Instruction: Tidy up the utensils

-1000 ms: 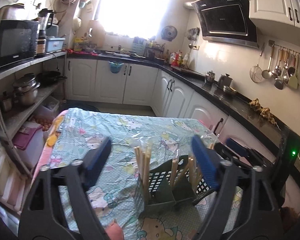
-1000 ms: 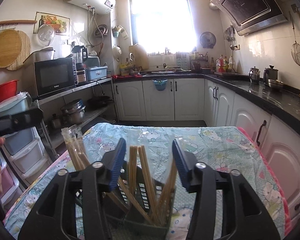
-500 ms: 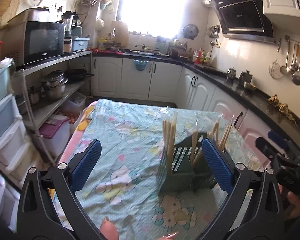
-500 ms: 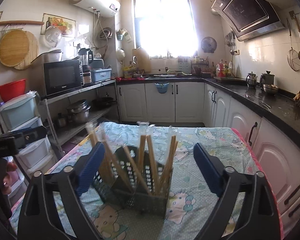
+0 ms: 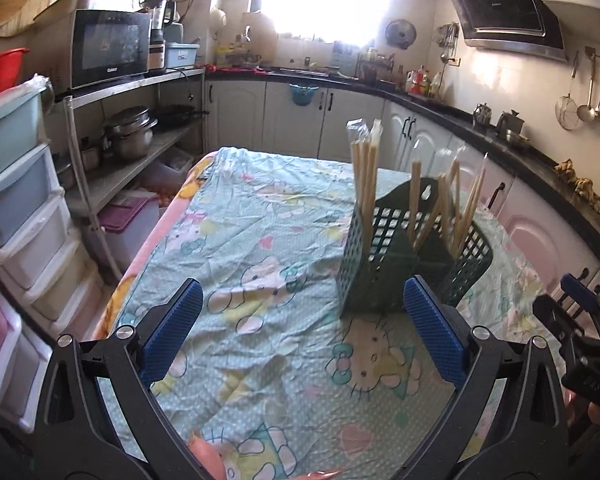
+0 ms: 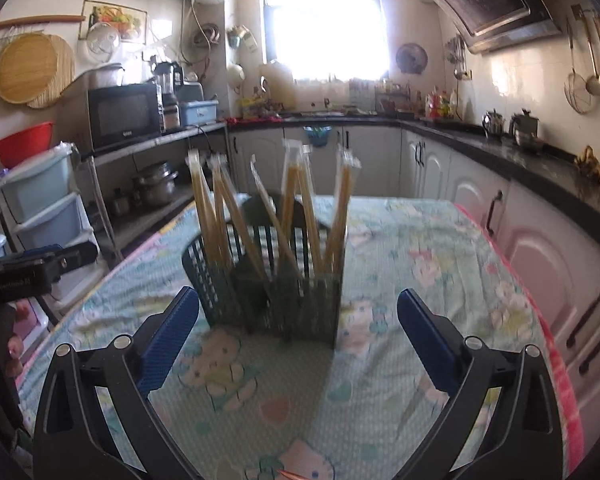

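Note:
A dark green slotted utensil basket (image 5: 384, 276) (image 6: 296, 304) stands on the cartoon-print tablecloth (image 5: 260, 240) (image 6: 420, 264). Several pairs of plastic-wrapped wooden chopsticks (image 5: 364, 176) (image 6: 300, 208) lean upright in its compartments. My left gripper (image 5: 300, 292) hangs open, back from the basket and to its left, with only cloth between the fingers. My right gripper (image 6: 298, 300) faces the basket from the other side; its jaws are opening and hold nothing. Each gripper also shows at the edge of the other's view, the right gripper (image 5: 576, 308) and the left gripper (image 6: 40, 264).
Plastic drawer units (image 5: 16, 216) and a metal shelf with pots (image 5: 132, 132) stand left of the table. White cabinets under a black counter (image 6: 532, 160) run along the back and right. A microwave (image 6: 124, 116) sits on the shelf top.
Both grippers have pulled back from the basket, which now looks smaller and farther off. The right jaws, narrow around the chopsticks before, have spread wide; the left jaws widened slightly.

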